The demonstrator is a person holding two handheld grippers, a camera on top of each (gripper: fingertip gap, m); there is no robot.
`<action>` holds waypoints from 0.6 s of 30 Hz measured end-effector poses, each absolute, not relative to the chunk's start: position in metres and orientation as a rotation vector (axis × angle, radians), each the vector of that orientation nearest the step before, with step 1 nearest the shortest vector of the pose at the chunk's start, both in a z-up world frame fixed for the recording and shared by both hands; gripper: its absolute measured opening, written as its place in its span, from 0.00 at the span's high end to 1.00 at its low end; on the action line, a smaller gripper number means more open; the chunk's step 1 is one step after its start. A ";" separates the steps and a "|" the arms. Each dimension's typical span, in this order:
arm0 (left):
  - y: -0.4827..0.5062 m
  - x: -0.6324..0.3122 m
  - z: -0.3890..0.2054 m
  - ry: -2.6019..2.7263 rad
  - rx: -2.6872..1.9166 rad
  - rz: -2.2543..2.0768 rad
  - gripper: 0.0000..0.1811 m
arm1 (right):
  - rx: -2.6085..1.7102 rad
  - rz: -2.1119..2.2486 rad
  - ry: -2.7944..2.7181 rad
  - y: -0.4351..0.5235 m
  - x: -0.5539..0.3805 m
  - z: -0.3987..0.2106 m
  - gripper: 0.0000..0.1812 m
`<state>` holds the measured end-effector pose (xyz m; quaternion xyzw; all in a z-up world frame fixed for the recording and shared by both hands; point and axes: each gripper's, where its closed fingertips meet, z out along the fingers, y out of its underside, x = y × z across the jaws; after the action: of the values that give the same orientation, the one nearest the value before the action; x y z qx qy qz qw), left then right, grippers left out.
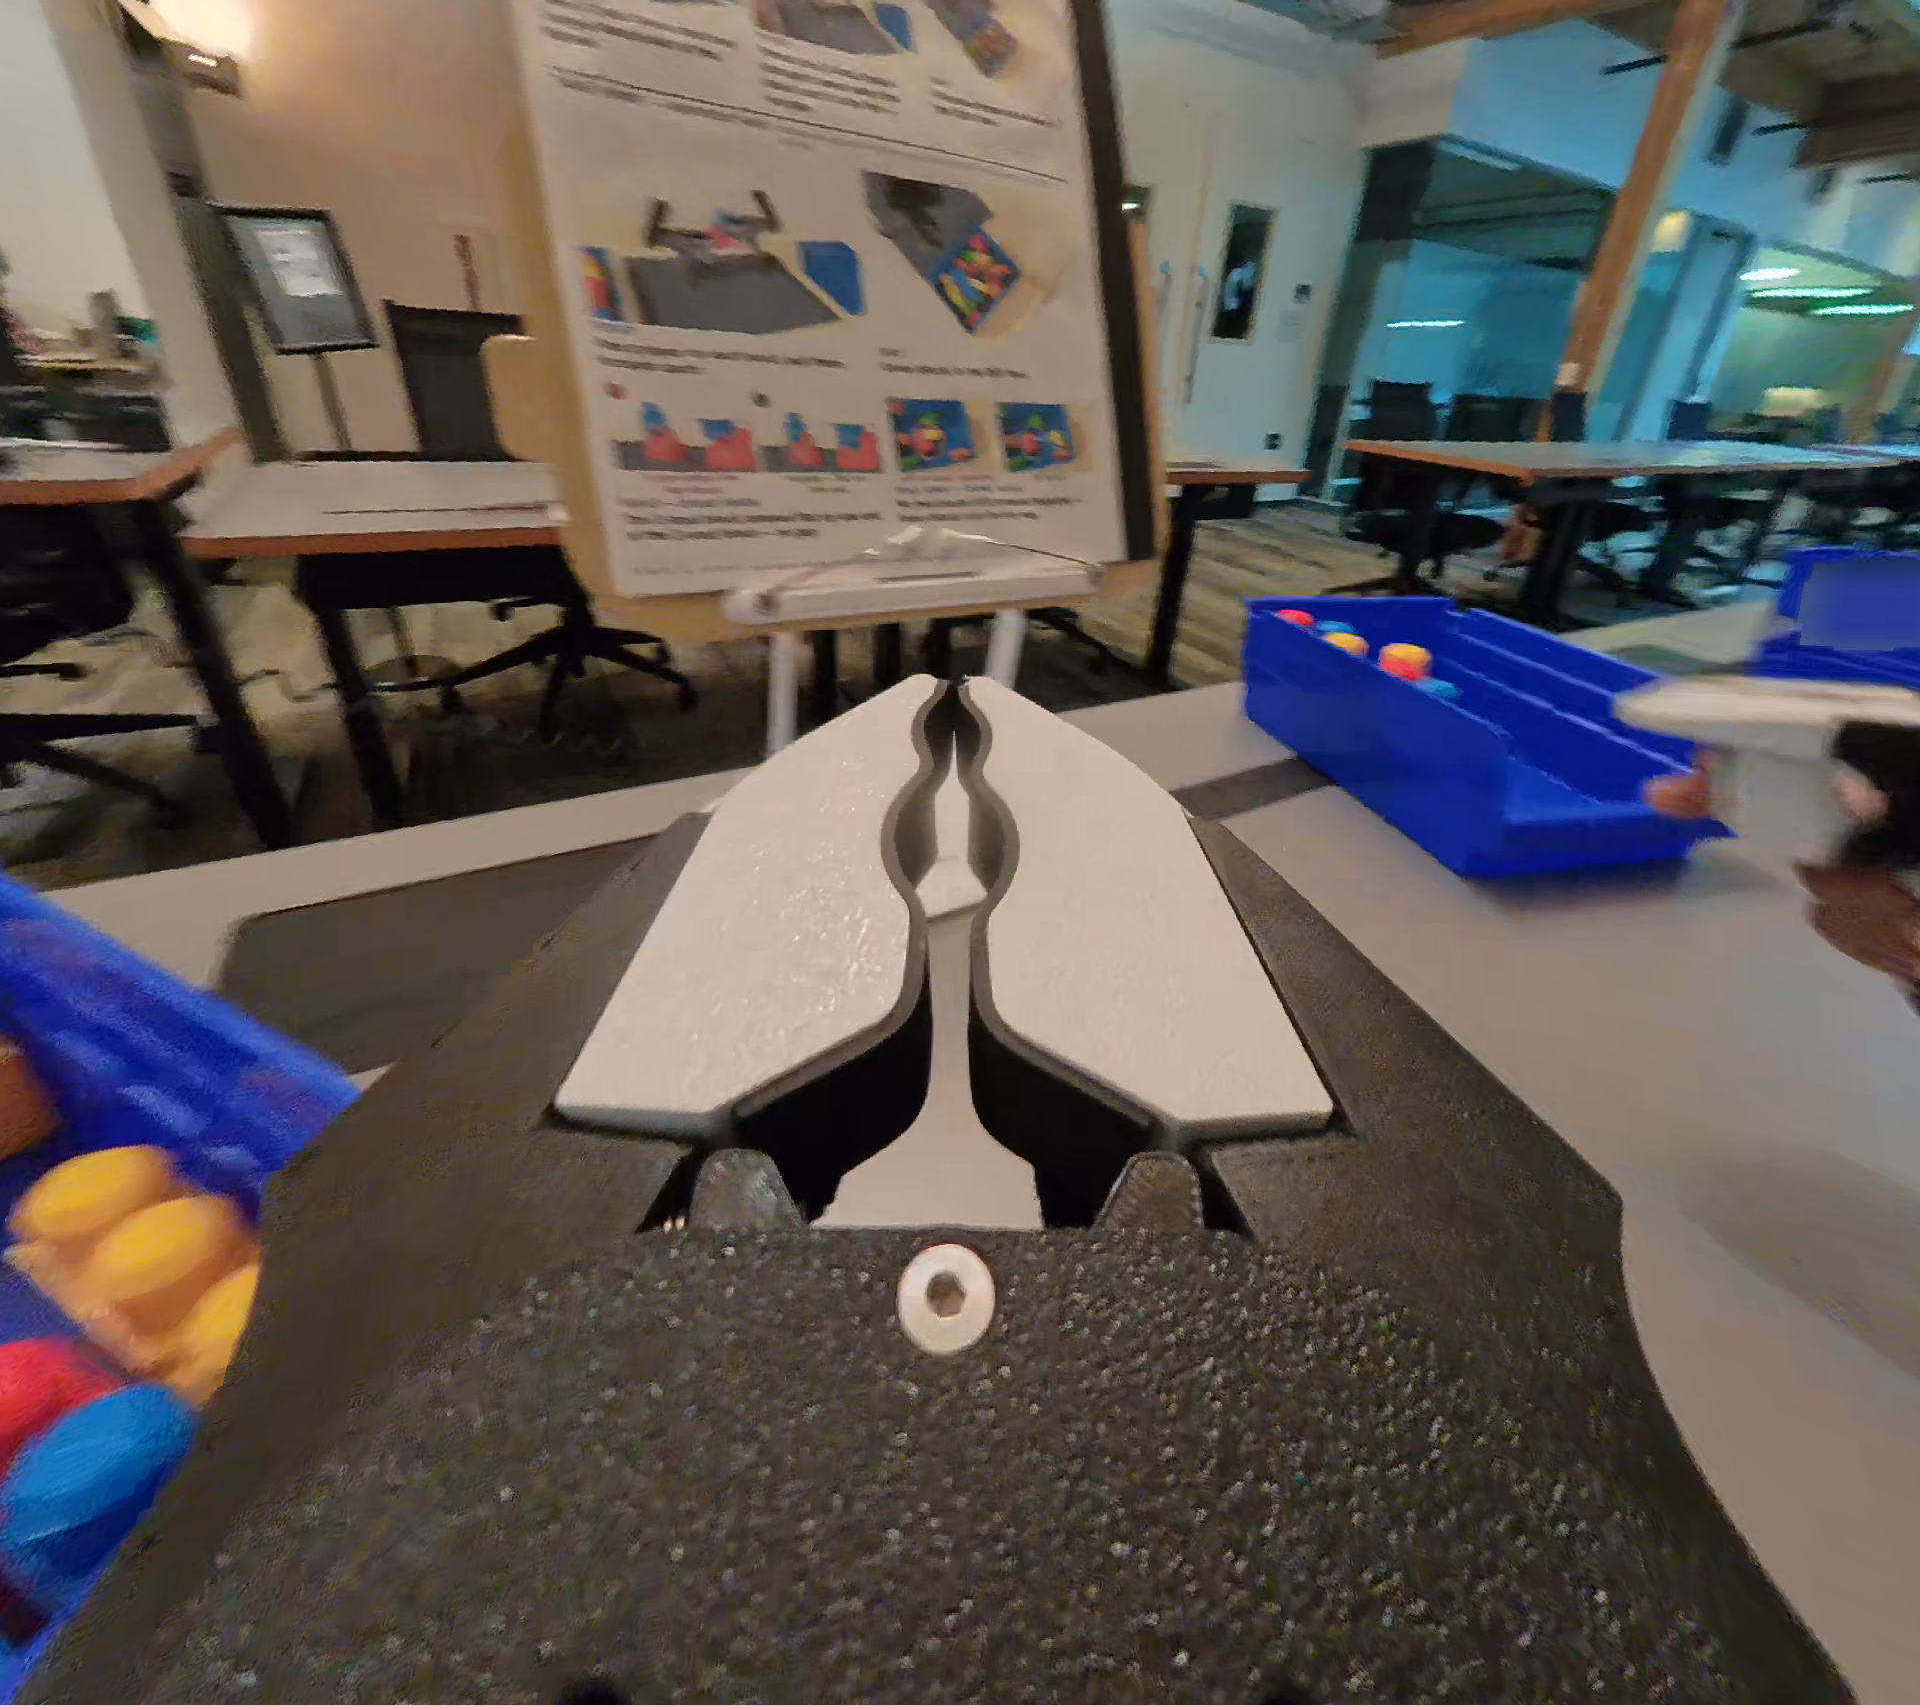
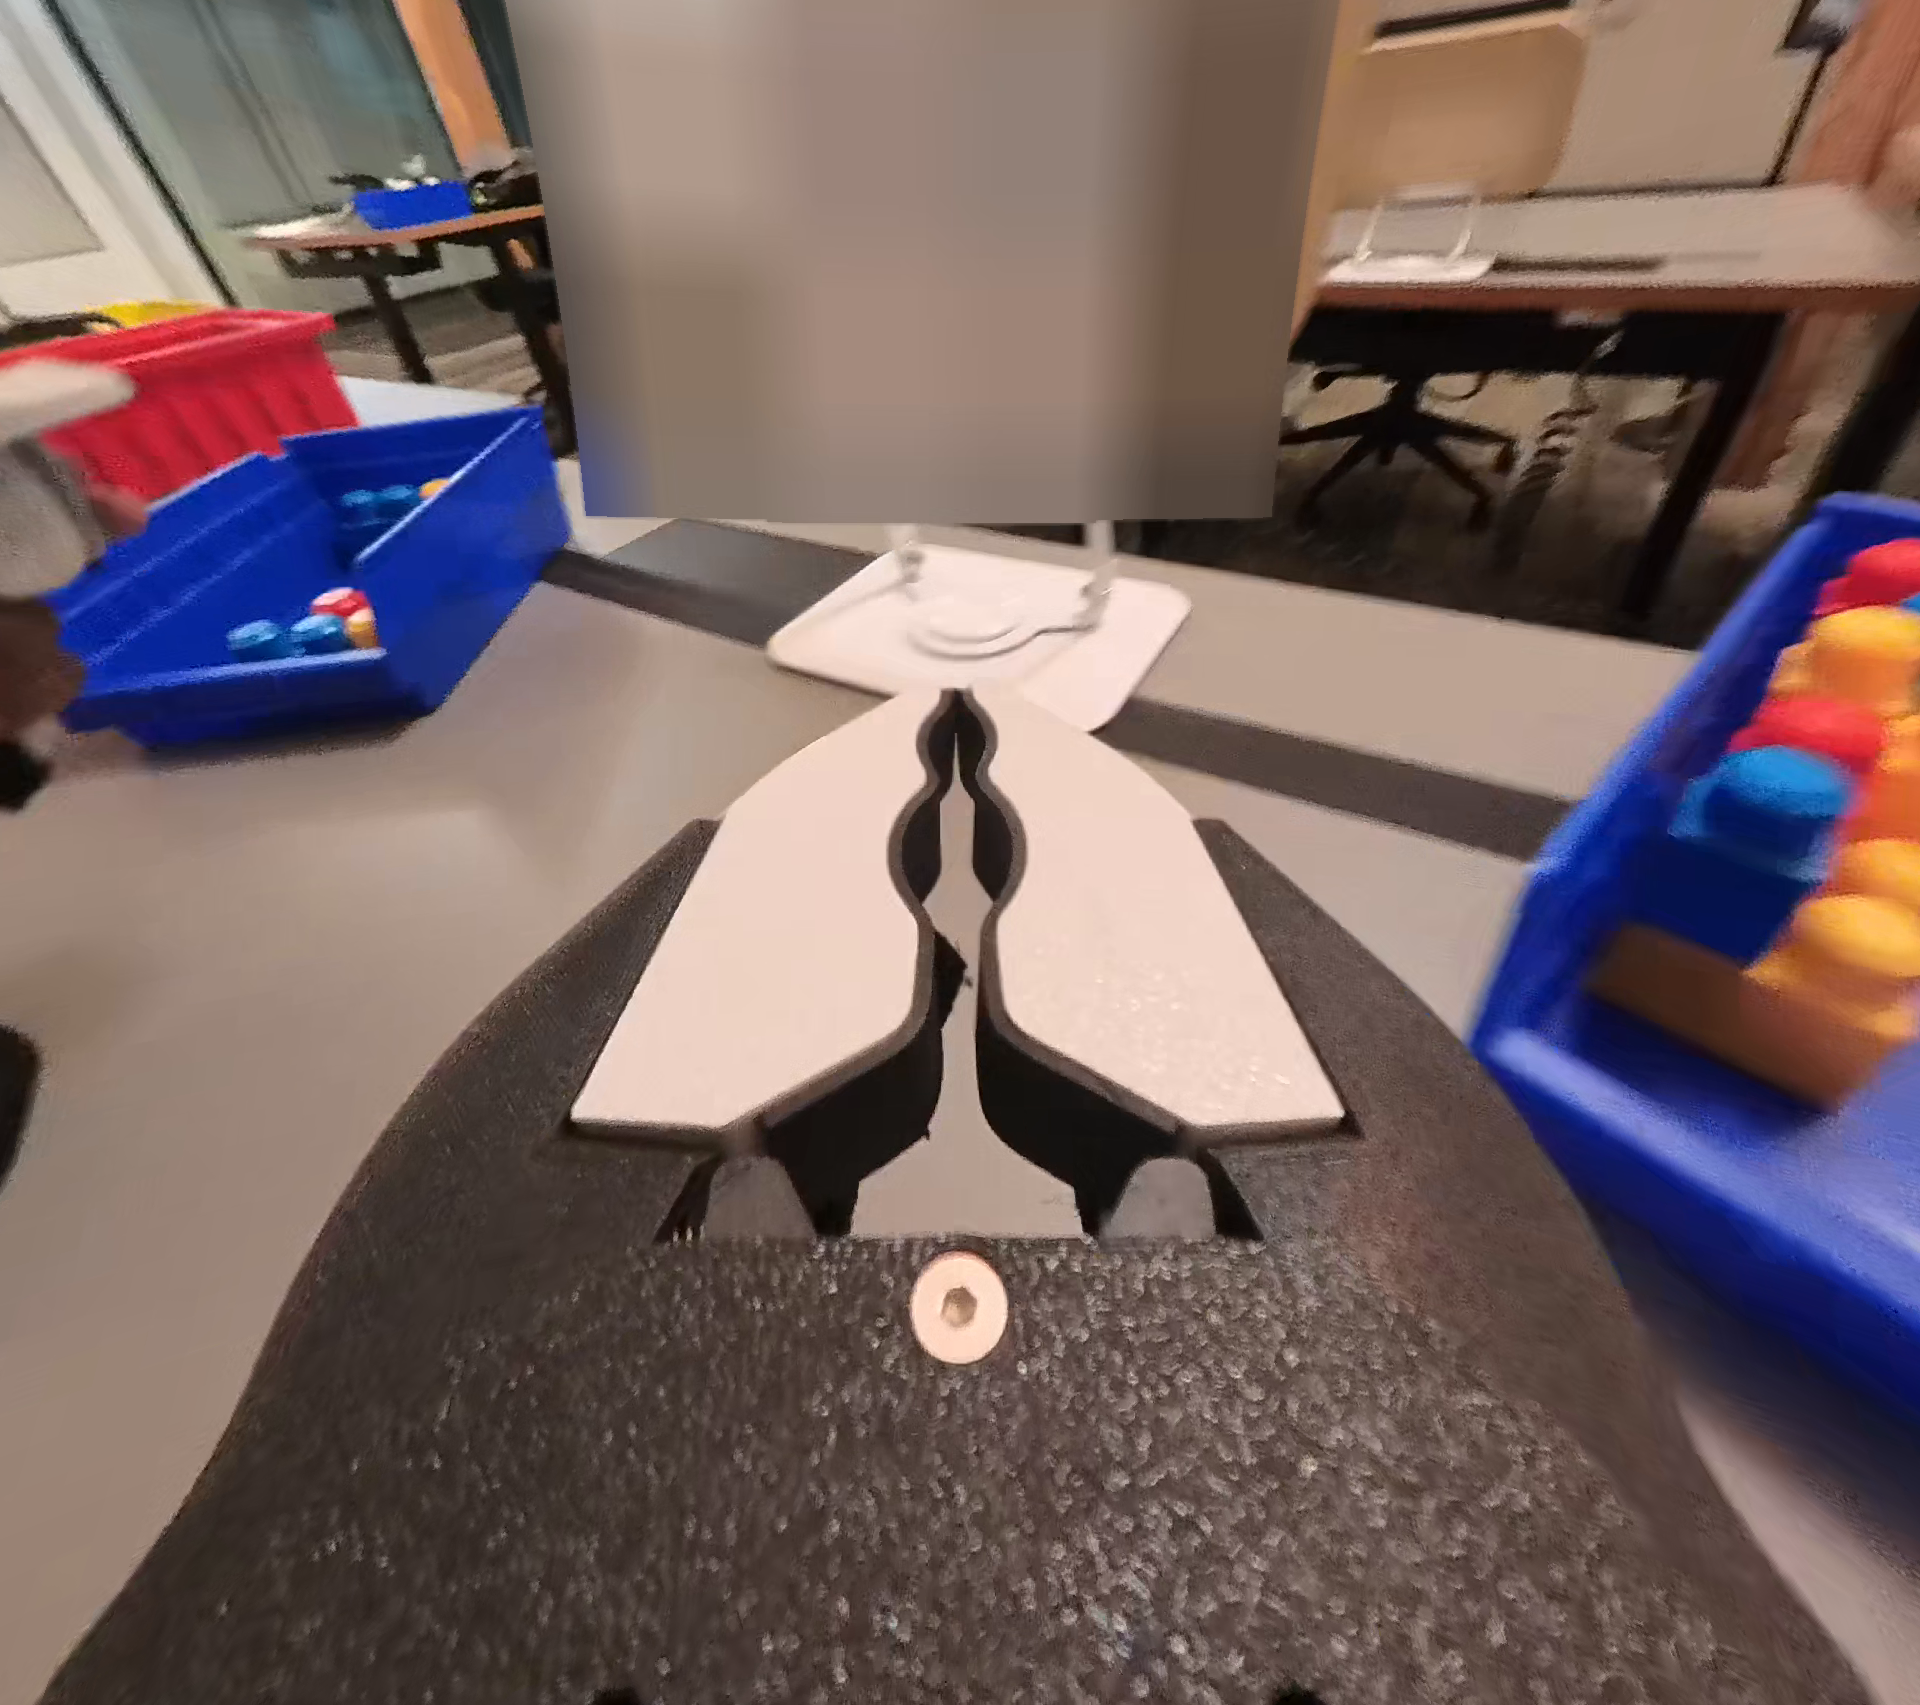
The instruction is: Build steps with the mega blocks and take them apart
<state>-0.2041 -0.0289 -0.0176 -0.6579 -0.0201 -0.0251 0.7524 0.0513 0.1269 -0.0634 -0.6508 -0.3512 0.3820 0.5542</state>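
Observation:
In the left wrist view my left gripper is shut, its tips touching with nothing between them, held above the grey table. A blue bin at the right holds a few red, yellow and blue mega blocks. A second blue bin at the lower left holds yellow, red and blue blocks. In the right wrist view my right gripper is also shut on nothing. It has a blue bin of blocks close at its right and another blue bin at the far left.
A printed instruction board on a white stand rises at the table's far edge. A dark mat lies on the table. A red bin stands behind the left blue bin. The other gripper shows at the frame edge.

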 end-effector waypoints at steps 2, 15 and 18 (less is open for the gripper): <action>-0.035 -0.235 -0.004 -0.073 -1.442 0.044 1.00 | -1.549 0.948 -0.851 0.109 0.034 -0.079 1.00; -0.006 -0.478 -0.044 -0.185 -1.949 0.523 0.81 | -1.566 0.976 -0.924 0.103 0.020 -0.127 1.00; 0.005 -0.509 -0.097 -0.272 -2.145 0.494 0.77 | -1.565 0.977 -0.960 0.101 0.021 -0.131 1.00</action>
<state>-0.5088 0.0050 -0.0966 -0.8657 -0.1098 0.1992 0.4459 0.0210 0.1012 -0.1308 -0.6488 -0.3980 0.4050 0.5066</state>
